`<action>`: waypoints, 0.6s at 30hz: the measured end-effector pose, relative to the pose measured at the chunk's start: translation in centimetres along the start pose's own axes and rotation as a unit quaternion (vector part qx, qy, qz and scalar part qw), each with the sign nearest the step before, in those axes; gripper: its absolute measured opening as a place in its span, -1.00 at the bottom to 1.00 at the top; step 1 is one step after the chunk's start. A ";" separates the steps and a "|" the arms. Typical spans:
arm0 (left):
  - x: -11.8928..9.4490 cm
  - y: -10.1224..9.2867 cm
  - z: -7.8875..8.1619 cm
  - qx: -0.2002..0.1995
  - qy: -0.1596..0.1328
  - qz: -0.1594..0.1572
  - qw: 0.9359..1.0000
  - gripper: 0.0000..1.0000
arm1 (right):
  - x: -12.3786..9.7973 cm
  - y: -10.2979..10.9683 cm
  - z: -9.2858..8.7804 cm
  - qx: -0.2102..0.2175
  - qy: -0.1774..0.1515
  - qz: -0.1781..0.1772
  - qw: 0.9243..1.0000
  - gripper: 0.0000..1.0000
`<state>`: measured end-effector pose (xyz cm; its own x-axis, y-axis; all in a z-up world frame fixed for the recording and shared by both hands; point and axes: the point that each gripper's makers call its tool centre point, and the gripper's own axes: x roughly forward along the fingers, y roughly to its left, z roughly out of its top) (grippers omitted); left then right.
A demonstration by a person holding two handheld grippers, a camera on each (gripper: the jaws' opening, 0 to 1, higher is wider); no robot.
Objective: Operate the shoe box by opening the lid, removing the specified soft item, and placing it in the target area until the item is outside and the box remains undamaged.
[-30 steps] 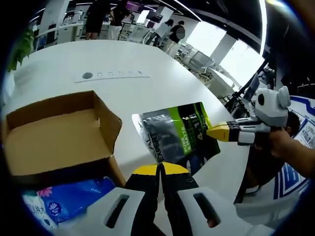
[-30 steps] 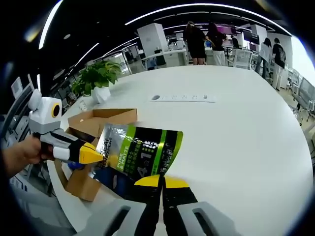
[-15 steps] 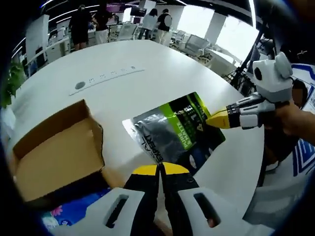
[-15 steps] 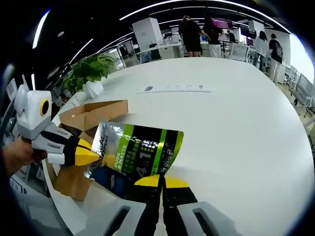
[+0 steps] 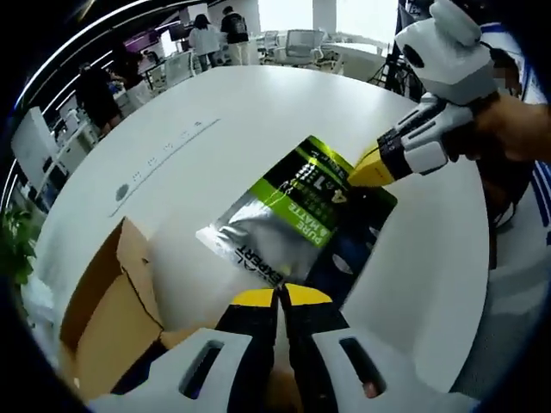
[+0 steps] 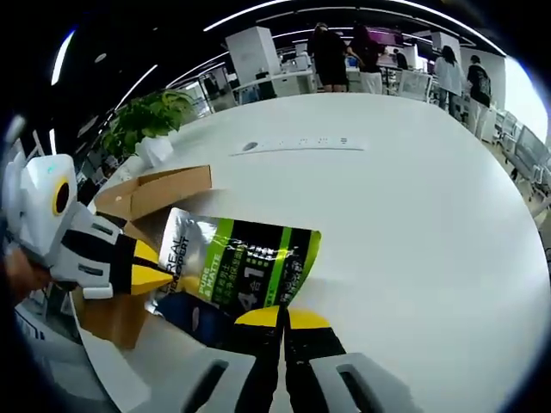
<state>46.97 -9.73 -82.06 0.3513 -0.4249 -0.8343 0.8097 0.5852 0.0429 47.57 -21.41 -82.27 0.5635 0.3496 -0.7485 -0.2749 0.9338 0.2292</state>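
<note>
My left gripper (image 5: 279, 297) pinches pouch (image 5: 297, 225) bottom edge | my right gripper (image 6: 281, 317) pinches opposite edge | box (image 6: 142, 206) at left | table (image 6: 413, 206) open at right.

A wide white table (image 6: 413, 224) is carrying an open cardboard shoe box (image 6: 151, 194) near its edge (flaps standing up), and a long flat white strip (image 6: 297, 144) is lying farther out on its top.

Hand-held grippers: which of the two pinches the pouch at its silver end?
The left hand-held gripper, coming in beside the cardboard box, grips the pouch at its silver end; the right hand-held gripper clamps the darker end.
</note>
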 end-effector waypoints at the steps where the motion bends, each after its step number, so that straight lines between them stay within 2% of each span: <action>1: 0.2 -0.1 -0.2 0.006 0.006 -0.002 1.000 -0.99 | 0.1 -0.1 -0.1 0.001 0.001 0.000 1.000 -1.00; 5: 0.8 -0.4 -0.6 0.016 0.022 -0.005 1.000 -0.99 | 0.4 -0.1 -0.3 -0.002 0.003 -0.002 1.000 -1.00; 8: 1.0 -0.2 -0.8 0.056 0.032 0.007 0.998 -0.98 | 0.6 -0.1 -0.4 -0.015 0.002 -0.004 1.000 -1.00; 10: 1.2 -0.6 -0.9 0.069 0.038 0.005 0.997 -0.98 | 0.9 -0.2 -0.5 -0.021 0.005 -0.004 1.000 -1.00; 14: 1.6 -0.6 -1.2 0.077 0.045 0.004 0.996 -0.98 | 1.0 -0.3 -0.8 -0.027 0.009 -0.006 1.000 -1.00; 15: 1.7 -0.6 -1.3 0.082 0.046 0.004 0.996 -0.98 | 1.1 -0.3 -0.8 -0.030 0.010 -0.007 0.999 -1.00; 16: 1.8 -0.7 -1.3 0.104 0.048 0.001 0.993 -0.97 | 1.1 -0.3 -0.9 -0.032 0.010 -0.008 0.999 -1.00; 18: 1.8 -0.7 -1.2 0.107 0.045 0.004 0.993 -0.97 | 1.2 -0.5 -1.0 -0.036 0.012 -0.012 0.999 -1.00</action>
<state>46.43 -10.06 -84.26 0.3226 -0.3512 -0.8790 0.8915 0.4248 0.1575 47.58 -21.56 -83.88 0.5526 0.3241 -0.7679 -0.3164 0.9339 0.1665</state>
